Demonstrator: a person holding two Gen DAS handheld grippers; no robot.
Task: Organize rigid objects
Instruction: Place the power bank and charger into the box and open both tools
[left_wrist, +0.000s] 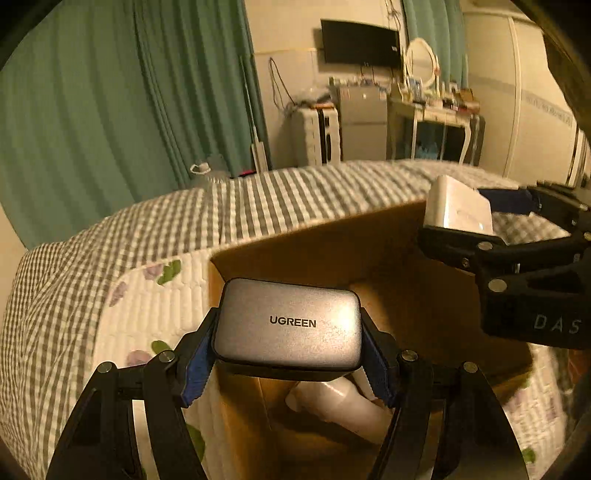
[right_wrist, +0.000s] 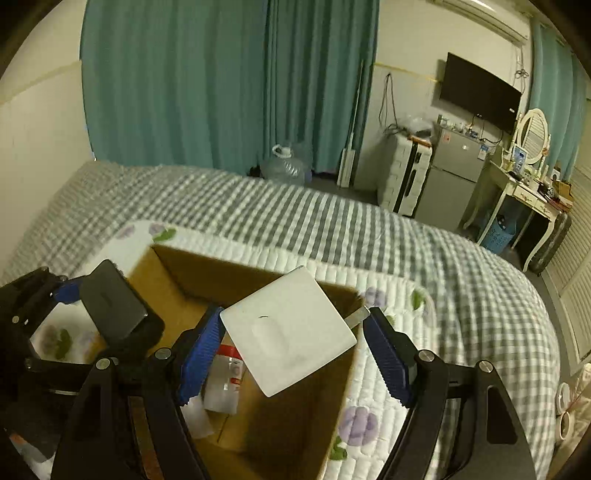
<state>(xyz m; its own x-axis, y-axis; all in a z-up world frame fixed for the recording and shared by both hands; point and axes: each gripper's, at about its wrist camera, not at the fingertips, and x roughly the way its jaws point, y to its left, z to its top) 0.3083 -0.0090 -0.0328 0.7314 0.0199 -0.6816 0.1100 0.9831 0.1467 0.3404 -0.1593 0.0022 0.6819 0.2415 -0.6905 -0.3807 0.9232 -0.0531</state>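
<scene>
Landmark: the open cardboard box (right_wrist: 207, 273) on the bed (right_wrist: 332, 229); every place below is given from it.
Left hand-held gripper (left_wrist: 288, 350): you have it clenched on a grey charger (left_wrist: 291, 325), one blue pad against each short end, lettered face up.
Grey charger place: over the box's near left part, above the opening, not resting on anything.
Right hand-held gripper (right_wrist: 291, 350): you grip a white adapter (right_wrist: 291, 328) with it. The adapter sits tilted; its lower left side lies against the left pad, and a metal prong (right_wrist: 356, 316) reaches toward the right pad. At the right pad you cannot tell whether there is contact.
White adapter place: over the box's right part, above the rim, clear of the contents.
Inside the box: a white bottle (left_wrist: 340, 406) lies on the bottom, beneath your grey charger; a clear container with a red label (right_wrist: 225, 380) lies beside it.
Under the box: a white quilted pad with purple flowers (right_wrist: 369, 406), spread on the grey checked cover.
</scene>
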